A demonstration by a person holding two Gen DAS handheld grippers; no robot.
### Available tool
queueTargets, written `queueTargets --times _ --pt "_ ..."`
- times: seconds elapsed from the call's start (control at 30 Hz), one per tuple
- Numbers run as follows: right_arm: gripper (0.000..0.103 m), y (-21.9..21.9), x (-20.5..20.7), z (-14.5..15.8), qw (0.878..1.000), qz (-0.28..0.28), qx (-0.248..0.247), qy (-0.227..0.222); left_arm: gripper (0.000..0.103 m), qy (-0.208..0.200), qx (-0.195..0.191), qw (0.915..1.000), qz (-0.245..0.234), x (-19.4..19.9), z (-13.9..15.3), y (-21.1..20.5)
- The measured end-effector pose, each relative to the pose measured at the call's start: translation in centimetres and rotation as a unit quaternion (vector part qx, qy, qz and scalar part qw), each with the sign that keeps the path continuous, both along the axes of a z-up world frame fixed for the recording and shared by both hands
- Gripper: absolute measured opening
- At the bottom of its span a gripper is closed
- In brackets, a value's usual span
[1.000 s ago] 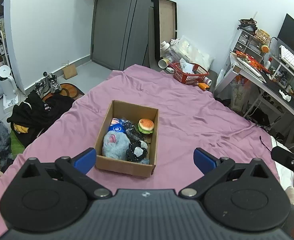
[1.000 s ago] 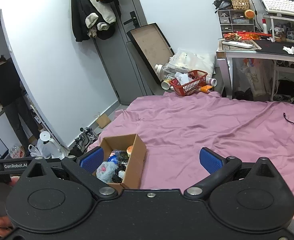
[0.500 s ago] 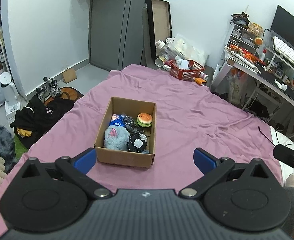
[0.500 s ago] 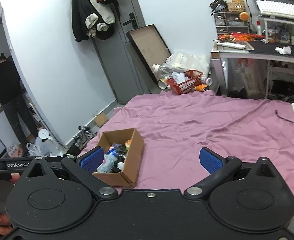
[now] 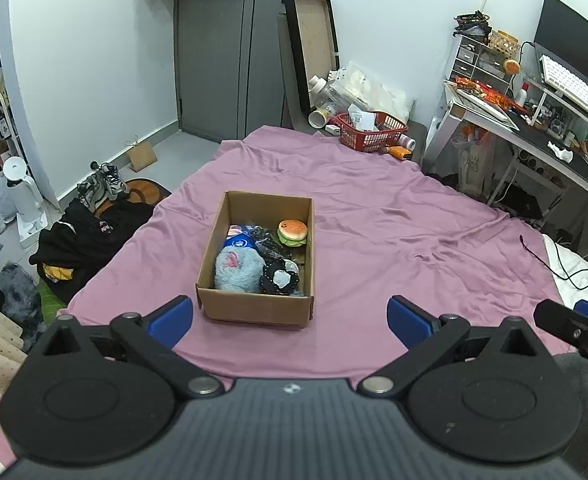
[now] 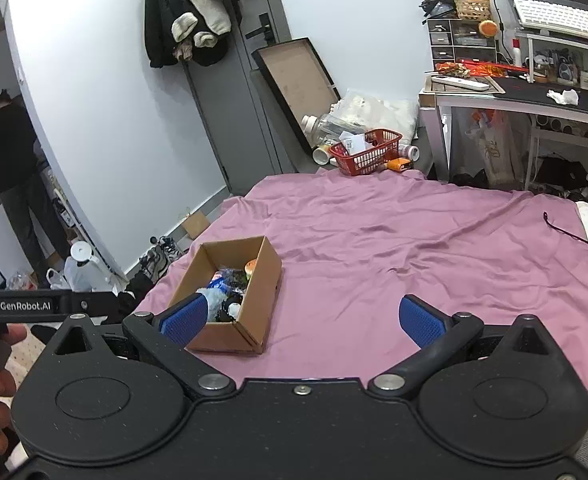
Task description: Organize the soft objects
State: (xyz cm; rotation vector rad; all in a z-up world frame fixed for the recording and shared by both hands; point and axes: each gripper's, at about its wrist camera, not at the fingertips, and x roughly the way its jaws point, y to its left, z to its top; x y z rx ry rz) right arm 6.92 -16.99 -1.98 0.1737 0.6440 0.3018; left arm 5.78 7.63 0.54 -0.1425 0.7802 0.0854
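A cardboard box [image 5: 254, 308] [image 6: 260, 284] sits on the pink bedsheet [image 5: 374, 220] [image 6: 394, 240]. Inside lie a grey-blue plush [image 5: 238, 270], a burger toy [image 5: 292, 232], a black-and-white soft item [image 5: 280, 278] and a blue-labelled pack [image 5: 238, 243]. My left gripper [image 5: 290, 318] is open, held back from the box's near wall with nothing between its fingers. My right gripper [image 6: 300, 318] is open too, to the right of the box; its left fingertip [image 6: 184, 318] overlaps the box's near corner in view.
A red basket [image 5: 372, 131] [image 6: 368, 151] and bottles sit past the bed's far edge. A desk [image 6: 534, 98] stands at the right. Dark clothes [image 5: 82, 236] and shoes lie on the floor at left. A person [image 6: 10, 168] stands in the far-left doorway.
Both grippers have drawn back and risen from the box, which now looks smaller and farther. Both stay open. The box contents have not moved.
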Motion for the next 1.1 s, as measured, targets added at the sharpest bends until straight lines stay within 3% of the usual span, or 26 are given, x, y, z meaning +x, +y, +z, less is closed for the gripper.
queueTargets --times 1.1 --pt "0.103 0.15 -0.40 0.35 1.000 0.005 -0.010 -0.007 0.102 -0.007 -0.001 1.0000 0.000 -0.75 0.01 -0.33"
